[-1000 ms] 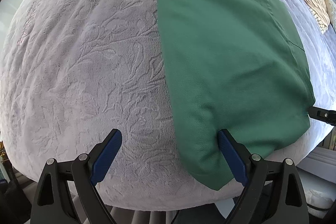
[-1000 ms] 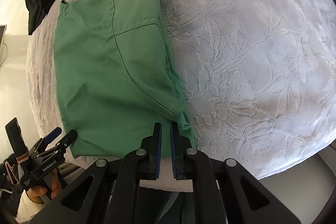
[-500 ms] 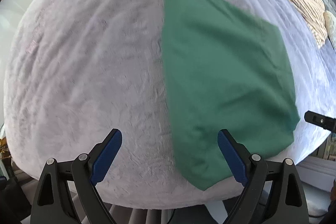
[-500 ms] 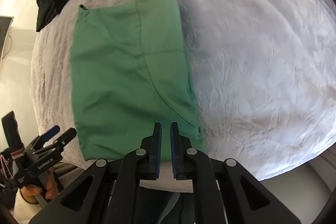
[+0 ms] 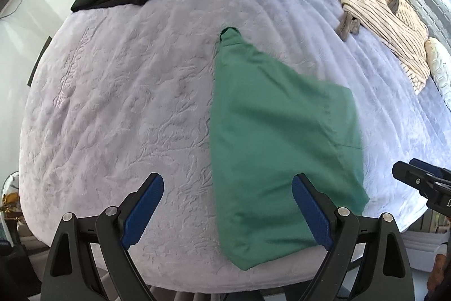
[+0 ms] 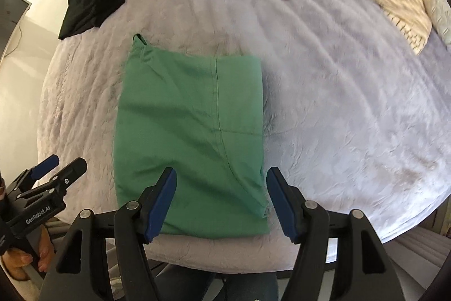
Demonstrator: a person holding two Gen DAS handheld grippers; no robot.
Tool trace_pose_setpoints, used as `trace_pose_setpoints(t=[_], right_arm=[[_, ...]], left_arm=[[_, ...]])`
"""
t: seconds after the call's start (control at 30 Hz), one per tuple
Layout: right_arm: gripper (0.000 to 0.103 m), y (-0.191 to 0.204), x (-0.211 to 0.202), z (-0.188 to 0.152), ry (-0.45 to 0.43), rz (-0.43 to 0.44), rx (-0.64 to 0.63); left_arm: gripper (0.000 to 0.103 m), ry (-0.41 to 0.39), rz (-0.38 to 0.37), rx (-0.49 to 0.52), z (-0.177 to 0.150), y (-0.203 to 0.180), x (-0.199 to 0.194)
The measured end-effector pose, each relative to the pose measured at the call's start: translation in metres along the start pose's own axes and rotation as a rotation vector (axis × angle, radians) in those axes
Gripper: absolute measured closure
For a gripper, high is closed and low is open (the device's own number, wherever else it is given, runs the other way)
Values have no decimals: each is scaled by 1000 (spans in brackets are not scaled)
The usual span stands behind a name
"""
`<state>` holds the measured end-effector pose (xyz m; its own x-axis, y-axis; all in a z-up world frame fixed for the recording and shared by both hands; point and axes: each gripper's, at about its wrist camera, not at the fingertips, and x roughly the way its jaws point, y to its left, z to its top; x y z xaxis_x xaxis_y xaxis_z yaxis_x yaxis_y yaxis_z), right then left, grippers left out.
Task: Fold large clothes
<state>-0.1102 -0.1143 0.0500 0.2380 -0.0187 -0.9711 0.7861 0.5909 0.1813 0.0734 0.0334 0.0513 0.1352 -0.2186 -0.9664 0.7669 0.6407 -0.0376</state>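
Pale quilted bed carries the folded green garment, near its front edge, long axis running away from both grippers. Right gripper hangs nearer over its near end (jaws wide, empty); left gripper likewise gapes wide.

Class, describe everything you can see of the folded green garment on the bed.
The folded green garment is matte woven cloth, folded into a roughly rectangular stack with stitched seams and a small loop at its far left corner. It lies flat near the front edge of the pale embossed bedcover. Both open grippers are clear of it.
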Motion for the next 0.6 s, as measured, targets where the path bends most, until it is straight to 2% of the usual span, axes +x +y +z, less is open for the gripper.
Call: trace_pose_setpoints(t=[0.13, 0.33, 0.37, 0.4, 0.6], right_arm=[[22, 6, -10, 3, -29, -30, -8], [20, 11, -18, 6, -54, -59, -11], [20, 11, -18, 6, -57, -62, -10], [20, 12, -19, 6, -60, -63, -10], [18, 14, -19, 5, -69, -76, -14]], left_arm=[[10, -22, 10, -1, 1, -4, -6], [10, -48, 28, -8, 2, -10, -12], [8, -50, 33, -4, 2, -11, -12], [0, -49, 40, 2, 2, -12, -12], [0, -53, 52, 10, 2, -15, -13]])
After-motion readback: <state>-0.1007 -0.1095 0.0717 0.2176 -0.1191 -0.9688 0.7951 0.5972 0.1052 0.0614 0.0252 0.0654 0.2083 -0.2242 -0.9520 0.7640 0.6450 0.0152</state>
